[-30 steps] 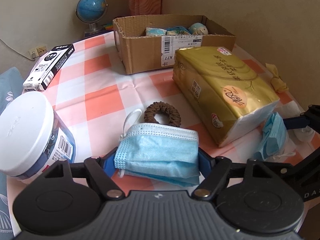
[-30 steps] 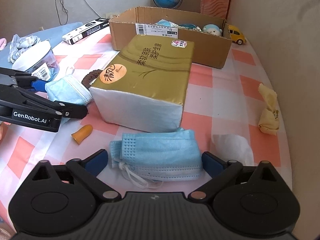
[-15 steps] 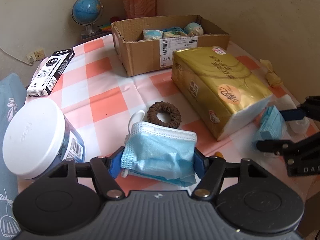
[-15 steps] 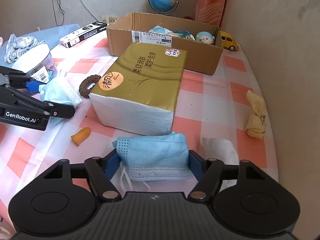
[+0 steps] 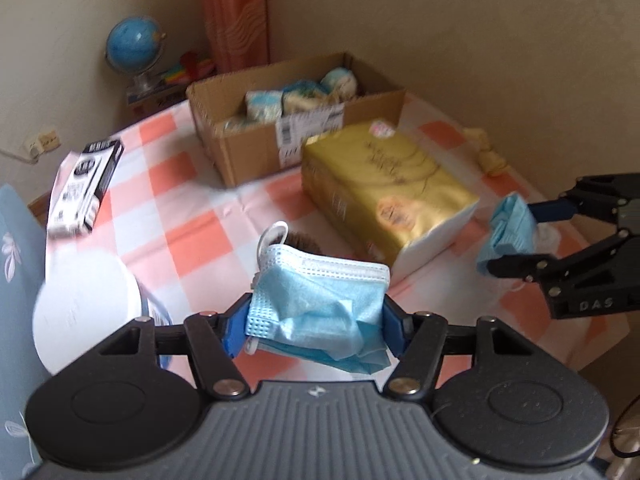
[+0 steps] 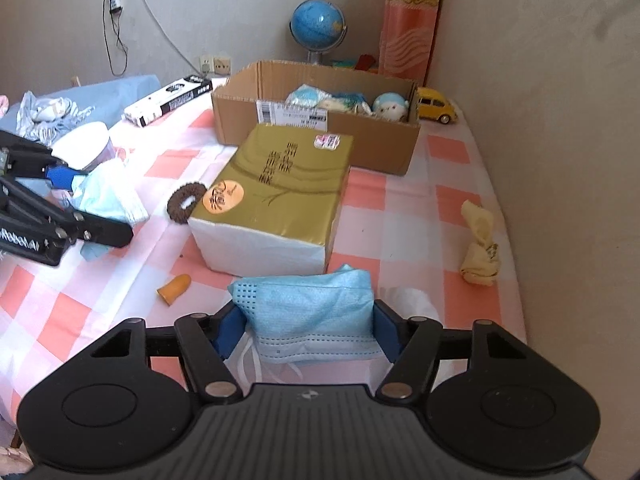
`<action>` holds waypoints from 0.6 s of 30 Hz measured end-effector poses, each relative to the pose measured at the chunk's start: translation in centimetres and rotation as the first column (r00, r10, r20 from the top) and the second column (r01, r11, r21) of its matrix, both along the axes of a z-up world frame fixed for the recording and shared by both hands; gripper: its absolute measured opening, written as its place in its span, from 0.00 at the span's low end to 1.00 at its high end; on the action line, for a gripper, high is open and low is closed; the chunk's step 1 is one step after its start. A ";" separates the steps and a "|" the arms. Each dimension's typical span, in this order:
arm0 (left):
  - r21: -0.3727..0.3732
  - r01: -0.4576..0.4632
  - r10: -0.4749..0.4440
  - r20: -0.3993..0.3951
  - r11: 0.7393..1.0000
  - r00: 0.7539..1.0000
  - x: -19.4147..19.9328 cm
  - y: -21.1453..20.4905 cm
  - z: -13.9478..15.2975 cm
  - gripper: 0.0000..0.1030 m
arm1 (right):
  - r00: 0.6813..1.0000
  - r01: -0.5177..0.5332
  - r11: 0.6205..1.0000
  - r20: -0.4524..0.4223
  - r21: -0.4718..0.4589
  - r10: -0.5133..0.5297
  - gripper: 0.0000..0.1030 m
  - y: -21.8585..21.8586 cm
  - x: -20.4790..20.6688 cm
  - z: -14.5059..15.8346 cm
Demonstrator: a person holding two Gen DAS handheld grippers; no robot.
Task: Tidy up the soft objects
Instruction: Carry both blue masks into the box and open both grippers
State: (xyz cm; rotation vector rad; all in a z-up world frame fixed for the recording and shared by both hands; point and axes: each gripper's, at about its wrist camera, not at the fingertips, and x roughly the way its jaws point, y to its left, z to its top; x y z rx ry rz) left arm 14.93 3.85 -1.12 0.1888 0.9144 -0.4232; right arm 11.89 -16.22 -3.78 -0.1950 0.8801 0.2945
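My left gripper [image 5: 316,322] is shut on a crumpled blue face mask [image 5: 320,300] and holds it above the checked tablecloth; it also shows in the right wrist view [image 6: 108,196]. My right gripper [image 6: 306,326] is shut on a second blue face mask [image 6: 312,304], lifted off the table; it also shows in the left wrist view [image 5: 512,230]. An open cardboard box [image 6: 360,136] with soft toys and packets inside stands at the back. A gold tissue pack [image 6: 276,192] lies in front of it.
A brown hair scrunchie [image 6: 185,203], an orange finger cot [image 6: 174,289], a yellow cloth [image 6: 480,248] and a white tissue [image 6: 412,300] lie on the table. A white-lidded jar [image 5: 84,304], a black-and-white carton [image 5: 84,186], a globe [image 6: 318,24] and a yellow toy car [image 6: 436,106] stand around.
Both grippers closed on their masks and lifted them off the table. Both have risen and pulled back, so the cardboard box looks farther away.
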 end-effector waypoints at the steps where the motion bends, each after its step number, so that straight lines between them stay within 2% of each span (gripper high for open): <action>1: -0.001 0.010 -0.010 0.008 1.000 1.000 0.3 -0.1 0.6 0.62 | 1.000 0.000 1.000 0.004 0.005 0.000 0.69 -0.1 -0.1 0.2; 11: 0.011 0.032 -0.033 0.115 0.999 0.993 7.6 -2.1 5.6 0.62 | 0.999 0.008 0.999 0.044 0.044 -0.010 0.69 -0.8 -0.5 1.5; 14: 0.003 0.027 -0.027 0.122 1.000 0.992 10.6 -2.9 6.1 0.62 | 0.999 0.013 0.998 0.049 0.055 -0.015 0.69 -1.1 -0.3 1.6; 18: 0.031 0.002 -0.006 0.122 1.000 0.992 14.2 -4.0 5.6 0.62 | 0.998 0.023 0.998 0.048 0.064 -0.026 0.69 -1.6 0.0 1.7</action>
